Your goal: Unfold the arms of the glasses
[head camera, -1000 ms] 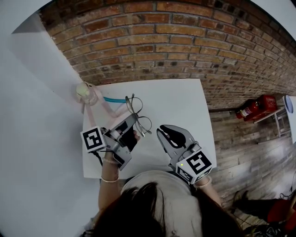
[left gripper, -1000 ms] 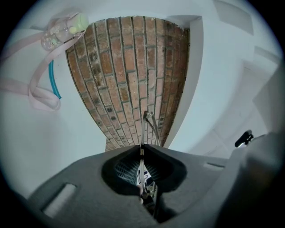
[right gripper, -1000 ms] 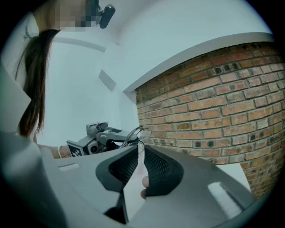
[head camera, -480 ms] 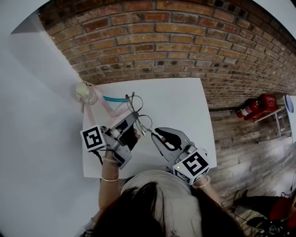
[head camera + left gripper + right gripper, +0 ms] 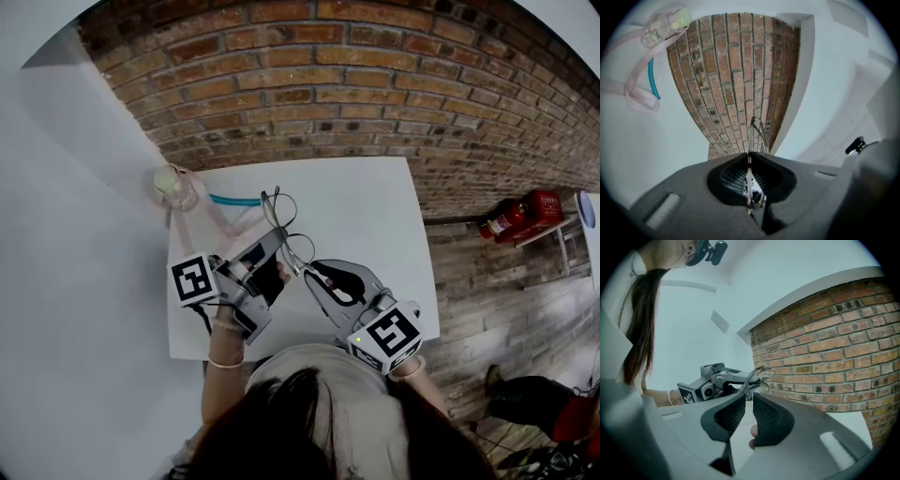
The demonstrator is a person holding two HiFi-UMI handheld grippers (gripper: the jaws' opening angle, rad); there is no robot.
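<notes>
- Brick wall [image 5: 356, 94] runs behind the far edge of a white worktop [image 5: 356, 216]. A plain white wall [image 5: 66, 234] stands off its left edge, and plank floor [image 5: 506, 300] lies off its right edge.
- On the floor to the right lies a red canister [image 5: 516, 217], close to the foot of the brick wall.
- At the far left corner of the worktop stands a clear bottle [image 5: 173, 186] with a pale green cap. A pink strap [image 5: 225, 225] trails from it towards the middle, and a teal tube [image 5: 232, 201] lies near the far edge.
- Thin wire glasses [image 5: 292, 251] are held up over the left half of the worktop, nearer its front edge.
- Left tongs [image 5: 275, 239] are closed tight on the glasses' wire frame, which stands edge-on between them in the left gripper view [image 5: 750, 157].
- Right tongs [image 5: 312, 272] stand only a narrow slit apart, their tips right at the glasses [image 5: 759, 373]. Whether they pinch the wire cannot be made out.
- Folded or spread, the arms of the glasses are too fine to read in any view.
- Dark hair [image 5: 309, 422] covers the worktop's front edge in the head view.
</notes>
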